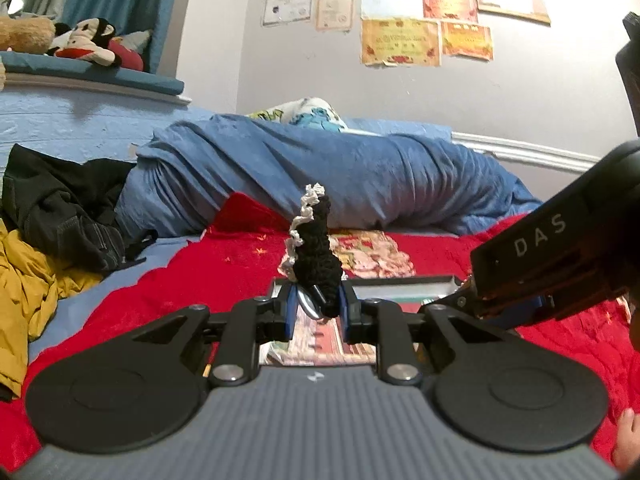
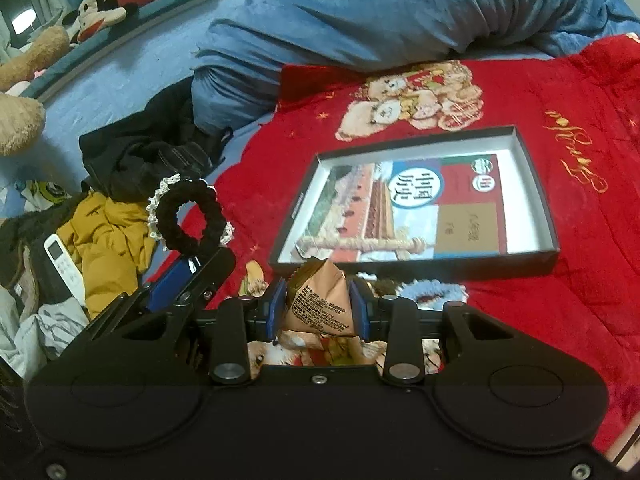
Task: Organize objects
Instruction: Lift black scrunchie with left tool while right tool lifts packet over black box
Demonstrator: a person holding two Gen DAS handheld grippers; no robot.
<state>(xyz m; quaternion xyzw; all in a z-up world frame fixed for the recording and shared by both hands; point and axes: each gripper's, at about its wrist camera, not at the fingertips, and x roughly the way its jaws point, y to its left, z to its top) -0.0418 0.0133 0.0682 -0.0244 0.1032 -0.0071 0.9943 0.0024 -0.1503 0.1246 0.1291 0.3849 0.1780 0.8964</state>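
My left gripper point(image 1: 318, 314) is shut on a black scrunchie with white lace trim point(image 1: 314, 252), which stands up from the jaws; it also shows in the right wrist view point(image 2: 188, 214), held at the left. My right gripper point(image 2: 318, 306) is shut on a tan snack packet point(image 2: 320, 300), just short of the near edge of an open shallow box point(image 2: 536, 184). A picture book point(image 2: 404, 208) lies flat inside the box. The box's far edge shows beyond the left gripper point(image 1: 400, 280). The right gripper's body point(image 1: 560, 264) sits to the right in the left wrist view.
A red blanket point(image 2: 560, 320) covers the bed under the box. A rolled blue duvet point(image 2: 400, 12) lies behind it. Black clothes point(image 2: 148, 148), a yellow jacket point(image 2: 108, 240) and a white remote point(image 2: 60, 264) lie at the left. Plush toys point(image 1: 88, 42) sit on a ledge.
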